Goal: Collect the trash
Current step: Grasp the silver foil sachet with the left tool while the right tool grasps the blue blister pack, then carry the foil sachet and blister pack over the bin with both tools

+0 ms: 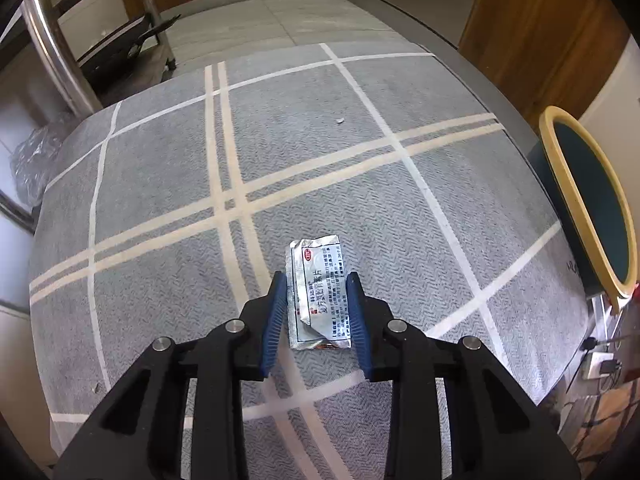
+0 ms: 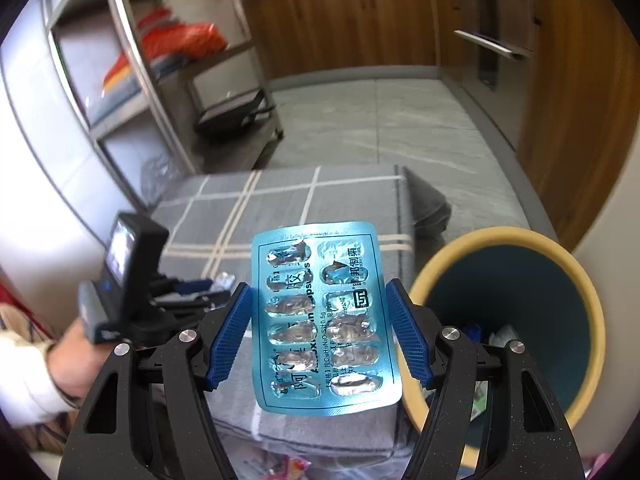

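My left gripper jaws touch both edges of the foil sachet on the checked cloth. My right gripper jaws clamp the blue blister pack beside the bin.

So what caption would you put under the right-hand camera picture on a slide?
Right gripper holding an emptied blue foil blister pack beside the yellow-rimmed teal waste bin.
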`<state>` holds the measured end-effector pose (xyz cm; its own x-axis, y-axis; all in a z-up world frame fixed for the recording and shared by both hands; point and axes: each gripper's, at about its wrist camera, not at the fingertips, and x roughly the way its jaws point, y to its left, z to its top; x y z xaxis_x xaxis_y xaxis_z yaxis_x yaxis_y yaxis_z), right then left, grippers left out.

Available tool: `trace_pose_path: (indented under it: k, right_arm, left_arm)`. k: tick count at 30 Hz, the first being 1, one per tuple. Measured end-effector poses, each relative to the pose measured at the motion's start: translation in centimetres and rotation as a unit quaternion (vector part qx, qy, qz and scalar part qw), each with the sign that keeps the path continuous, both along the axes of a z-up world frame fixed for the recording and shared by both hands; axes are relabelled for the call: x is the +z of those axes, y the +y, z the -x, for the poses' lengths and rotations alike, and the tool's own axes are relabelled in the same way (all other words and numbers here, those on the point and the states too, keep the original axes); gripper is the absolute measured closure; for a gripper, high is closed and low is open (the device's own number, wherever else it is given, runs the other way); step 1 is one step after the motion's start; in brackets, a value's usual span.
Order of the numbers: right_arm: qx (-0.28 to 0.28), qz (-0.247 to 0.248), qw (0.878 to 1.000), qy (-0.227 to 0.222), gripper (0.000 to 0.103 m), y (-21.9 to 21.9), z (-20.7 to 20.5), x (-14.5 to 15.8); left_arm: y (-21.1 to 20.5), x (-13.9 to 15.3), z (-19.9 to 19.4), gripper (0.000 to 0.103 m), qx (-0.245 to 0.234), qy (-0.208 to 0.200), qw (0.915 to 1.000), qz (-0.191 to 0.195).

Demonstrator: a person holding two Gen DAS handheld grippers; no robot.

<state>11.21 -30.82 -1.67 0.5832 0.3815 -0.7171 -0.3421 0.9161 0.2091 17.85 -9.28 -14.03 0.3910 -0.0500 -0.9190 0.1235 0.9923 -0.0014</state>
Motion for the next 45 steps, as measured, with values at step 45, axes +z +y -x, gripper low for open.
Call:
trace_pose_path:
  k: [45]
  right_arm:
    - [-0.221, -0.035, 0.975, -0.012, 0.034, -14.0, 5.5, -0.4]
  left_arm:
    - [-13.9, 11.5, -0.7, 0.074, -0.115, -0.054, 0.9551, 0.267]
